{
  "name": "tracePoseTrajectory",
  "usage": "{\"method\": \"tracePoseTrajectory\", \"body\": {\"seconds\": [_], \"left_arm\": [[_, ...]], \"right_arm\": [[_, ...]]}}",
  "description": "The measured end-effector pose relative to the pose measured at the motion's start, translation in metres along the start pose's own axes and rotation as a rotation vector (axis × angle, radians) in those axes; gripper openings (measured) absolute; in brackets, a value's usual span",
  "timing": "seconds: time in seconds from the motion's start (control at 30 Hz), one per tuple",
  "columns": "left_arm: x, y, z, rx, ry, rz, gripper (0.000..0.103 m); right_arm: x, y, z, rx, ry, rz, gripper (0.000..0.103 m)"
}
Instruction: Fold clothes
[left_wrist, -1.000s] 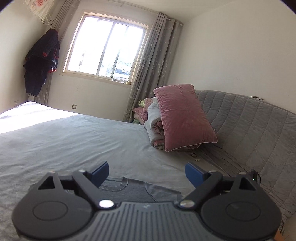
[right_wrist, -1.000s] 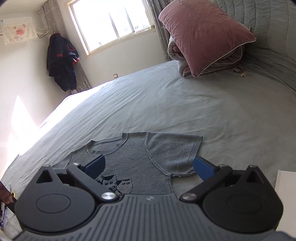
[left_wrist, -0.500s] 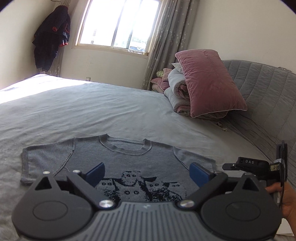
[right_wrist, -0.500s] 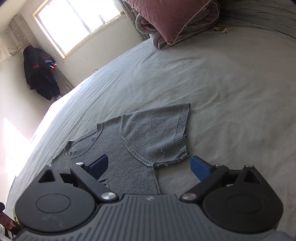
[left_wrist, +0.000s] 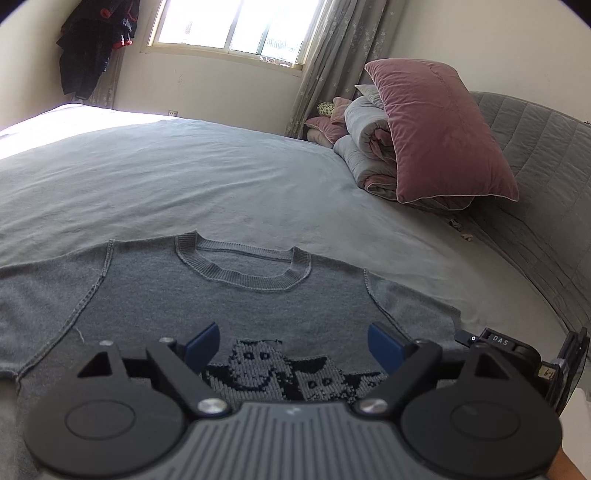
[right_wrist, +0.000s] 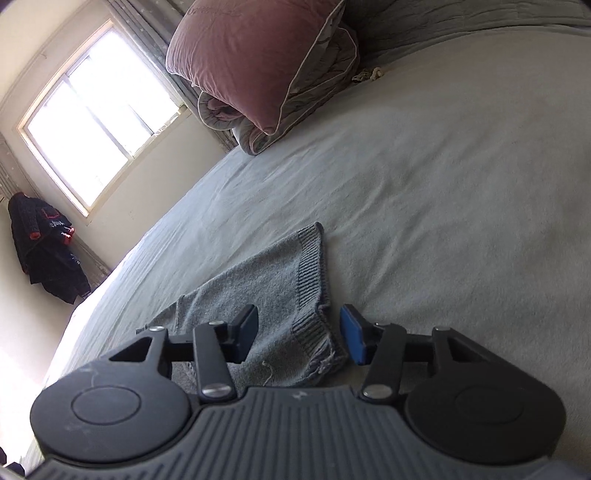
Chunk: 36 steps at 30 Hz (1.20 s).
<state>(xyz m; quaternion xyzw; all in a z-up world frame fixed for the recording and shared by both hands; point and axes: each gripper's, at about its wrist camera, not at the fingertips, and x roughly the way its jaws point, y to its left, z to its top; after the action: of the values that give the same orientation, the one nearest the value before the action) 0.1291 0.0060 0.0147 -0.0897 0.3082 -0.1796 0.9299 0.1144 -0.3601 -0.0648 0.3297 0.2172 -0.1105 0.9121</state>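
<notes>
Sweater (left_wrist: 236, 295): flat on the bed (left_wrist: 221, 184), neck hole toward the window (left_wrist: 236, 26).
Sleeve (right_wrist: 288, 280): on the sheet, its cuff end between the right gripper (right_wrist: 299, 334) jaws, which are closing.
Left gripper (left_wrist: 291, 343): over the sweater's chest, jaws closing.
Pillow (left_wrist: 439, 129): leaning on rolled quilts (left_wrist: 365, 147) at the bed's far right corner.
Headboard (left_wrist: 546, 184): along the bed's right side.
Hanging jacket (left_wrist: 92, 44): left of the window.

A pink pillow (left_wrist: 439, 129) leans on rolled bedding (left_wrist: 365, 155) below a curtained window (left_wrist: 236, 26); a dark jacket (left_wrist: 96, 44) hangs beside it.
</notes>
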Motion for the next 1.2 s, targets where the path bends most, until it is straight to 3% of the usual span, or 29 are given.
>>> {"method": "tracePoseTrajectory", "body": {"seconds": [0.13,0.37,0.53,0.67,0.9,1.03,1.07,1.1,1.2], "left_arm": [[0.026,-0.004,-0.001,-0.036,0.045,-0.013,0.088],[0.056,-0.007,-0.002,-0.084,0.116,-0.138,0.088],[0.091,0.017,-0.002,-0.305,0.150,-0.309,0.088],[0.109,0.027,-0.007,-0.396,0.146,-0.354,0.088],[0.123,0.005,-0.009,-0.213,0.128,-0.347,0.088],[0.129,-0.004,-0.005,-0.108,0.118,-0.323,0.088],[0.129,-0.005,-0.005,-0.093,0.113,-0.318,0.088],[0.130,-0.006,-0.004,-0.086,0.106,-0.317,0.088],[0.131,-0.006,-0.002,-0.064,0.078,-0.315,0.087]], "right_arm": [[0.013,0.004,0.002,0.007,0.062,0.019,0.009],[0.009,0.029,-0.002,-0.134,0.013,0.044,0.009],[0.014,0.071,-0.009,-0.317,0.031,0.150,0.009],[0.020,0.092,-0.022,-0.457,0.057,0.215,0.009],[0.039,0.108,-0.048,-0.590,0.182,0.291,0.010],[0.041,0.104,-0.042,-0.571,0.277,0.348,0.021],[0.041,0.100,-0.037,-0.545,0.301,0.369,0.036],[0.039,0.096,-0.031,-0.513,0.320,0.396,0.040],[0.028,0.087,-0.015,-0.473,0.337,0.445,0.044]]}}
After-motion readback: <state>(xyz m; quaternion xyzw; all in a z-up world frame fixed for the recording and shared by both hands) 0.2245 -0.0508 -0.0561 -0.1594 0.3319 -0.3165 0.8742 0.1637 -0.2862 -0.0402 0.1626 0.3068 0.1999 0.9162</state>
